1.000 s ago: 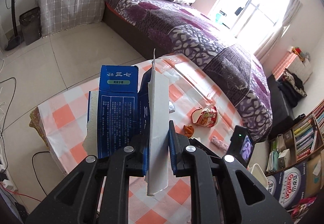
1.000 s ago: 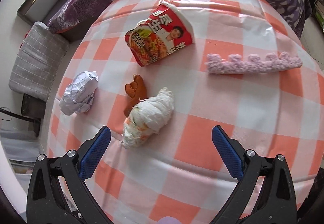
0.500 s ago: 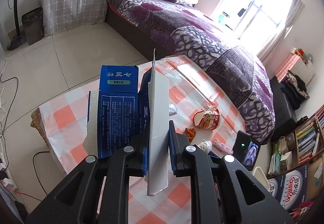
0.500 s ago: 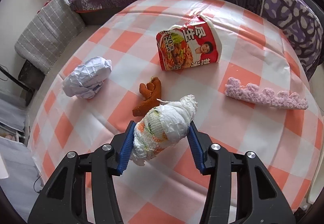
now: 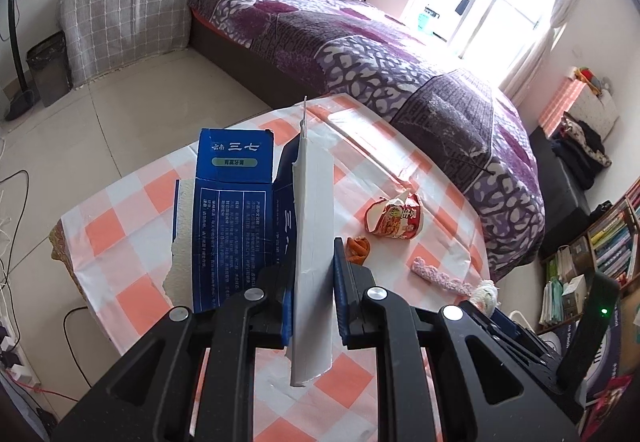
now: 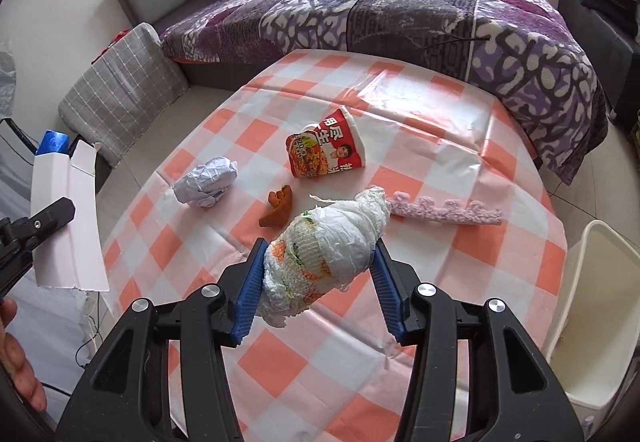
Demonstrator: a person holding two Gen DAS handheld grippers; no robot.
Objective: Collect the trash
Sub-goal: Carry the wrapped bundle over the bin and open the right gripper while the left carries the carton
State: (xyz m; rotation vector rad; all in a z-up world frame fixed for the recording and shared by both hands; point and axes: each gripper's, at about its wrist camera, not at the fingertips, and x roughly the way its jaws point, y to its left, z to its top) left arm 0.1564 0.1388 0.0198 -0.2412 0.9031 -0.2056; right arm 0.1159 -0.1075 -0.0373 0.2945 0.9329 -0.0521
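Trash is partly gathered: at far left, the left gripper [image 5: 312, 302] is clamped on a flattened blue box [image 5: 236, 218], held up beside the table [image 6: 500, 170]. Moving right across the checked cloth, a paper ball [image 6: 206, 182], an orange scrap [image 6: 278, 208], a noodle cup [image 6: 326, 150] and a pink strip [image 6: 446, 212] lie uncollected. Nearer, the right gripper [image 6: 318, 292] squeezes a white wad [image 6: 326, 254] lifted off the table, and a white bin [image 6: 584, 314] stands at far right, probably its destination.
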